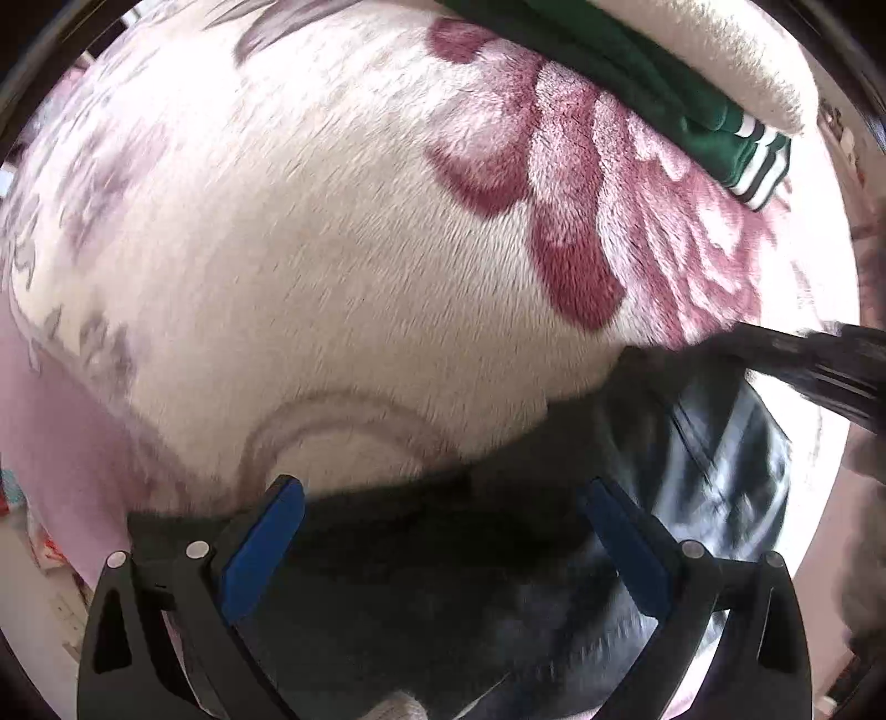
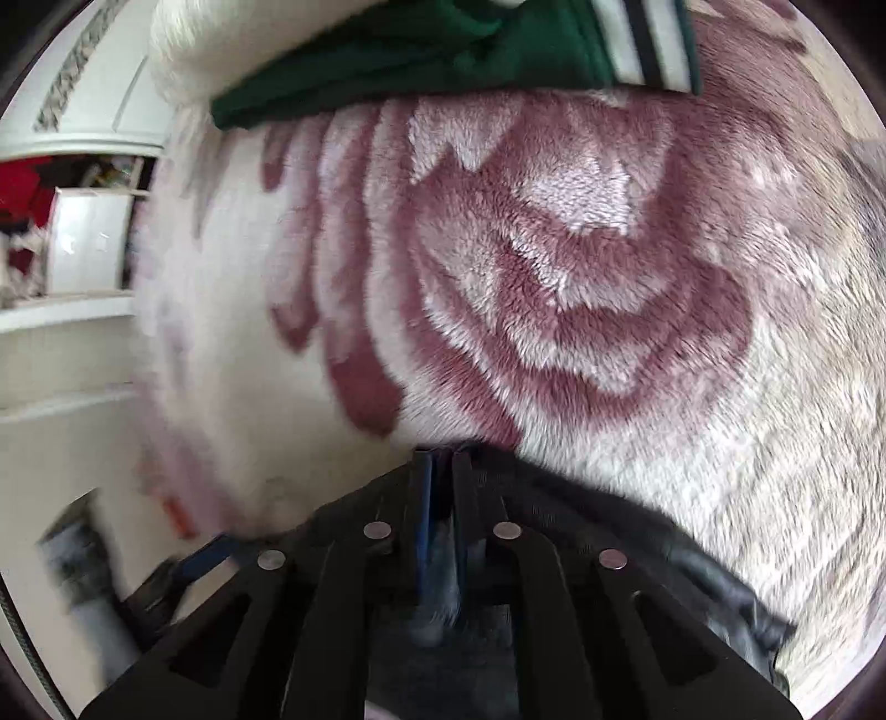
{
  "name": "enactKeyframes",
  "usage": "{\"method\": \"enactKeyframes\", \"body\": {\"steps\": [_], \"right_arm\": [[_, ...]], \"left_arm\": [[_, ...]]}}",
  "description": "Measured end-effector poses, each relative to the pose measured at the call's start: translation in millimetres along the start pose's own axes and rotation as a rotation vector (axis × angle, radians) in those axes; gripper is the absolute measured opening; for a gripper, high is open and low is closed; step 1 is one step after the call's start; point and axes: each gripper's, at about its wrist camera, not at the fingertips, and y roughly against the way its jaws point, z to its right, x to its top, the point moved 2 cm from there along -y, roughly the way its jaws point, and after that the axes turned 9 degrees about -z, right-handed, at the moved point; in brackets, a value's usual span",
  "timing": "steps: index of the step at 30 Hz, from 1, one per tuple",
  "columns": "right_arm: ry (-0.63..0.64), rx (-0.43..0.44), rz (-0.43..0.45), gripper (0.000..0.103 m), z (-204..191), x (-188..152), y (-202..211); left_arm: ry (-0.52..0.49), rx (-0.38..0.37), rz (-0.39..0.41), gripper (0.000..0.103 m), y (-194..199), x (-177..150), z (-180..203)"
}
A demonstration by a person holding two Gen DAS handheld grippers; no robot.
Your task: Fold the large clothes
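Dark garment point(image 1: 421, 598), orientation unclear

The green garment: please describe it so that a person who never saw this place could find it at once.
Start from the plush blanket with its big dark-red flower. At the flower's far edge lies the folded green garment, under a fluffy white cloth. Only it is deep green, with white and black stripes at one end.

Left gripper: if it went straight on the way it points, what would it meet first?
Most likely the dark garment lying between the open fingers of the left gripper, with the floral blanket just beyond its edge. Depth is hard to judge in the fisheye view.
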Motion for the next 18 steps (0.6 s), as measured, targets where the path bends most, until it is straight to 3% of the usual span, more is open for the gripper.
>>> {"method": "enactKeyframes", "body": {"steps": [2, 3, 6, 7, 9, 10, 12, 13, 15, 18], "right_arm": [[0.029, -0.032, 0.046, 0.053, 6.2, -10.3, 26.5], [0.051, -0.092, 0.047, 0.061, 10.3, -15.6, 34.4], [0.132, -0.276, -0.033, 0.065, 23.9, -26.9, 29.4], [0.144, -0.281, -0.090, 0.065, 29.5, -29.3, 20.9], [0.152, -0.210, -0.177, 0.065, 39.4, -34.1, 1.6], [0.154, -0.180, -0.185, 0.064, 42.7, -36.4, -5.8], [0.139, -0.214, -0.125, 0.026, 46.7, -38.2, -7.7], [0.095, -0.213, -0.109, 0.015, 51.8, -38.7, -8.1], [0.005, -0.174, -0.052, 0.012, 60.3, -42.4, -0.8], [-0.058, -0.184, -0.016, 0.011, 68.3, -47.9, 3.1]], "left_arm": [[-0.018, 0.031, -0.007, 0.103, -16.1, 16.9, 11.7], [-0.027, 0.036, -0.015, 0.103, -24.2, 21.4, 16.4], [-0.044, 0.042, -0.021, 0.103, -41.6, 26.6, 24.5], [-0.044, 0.038, -0.022, 0.103, -39.9, 27.1, 27.1], [-0.036, 0.025, -0.029, 0.103, -38.8, 29.0, 35.8], [-0.030, 0.018, -0.031, 0.103, -40.6, 35.6, 39.6], [-0.024, 0.011, -0.031, 0.103, -37.2, 32.2, 35.0], [-0.022, 0.002, -0.030, 0.103, -33.9, 27.6, 30.2], [-0.021, -0.010, -0.029, 0.103, -40.3, 27.8, 23.4], [-0.017, -0.050, -0.034, 0.103, -46.7, 23.2, 9.0]]}}
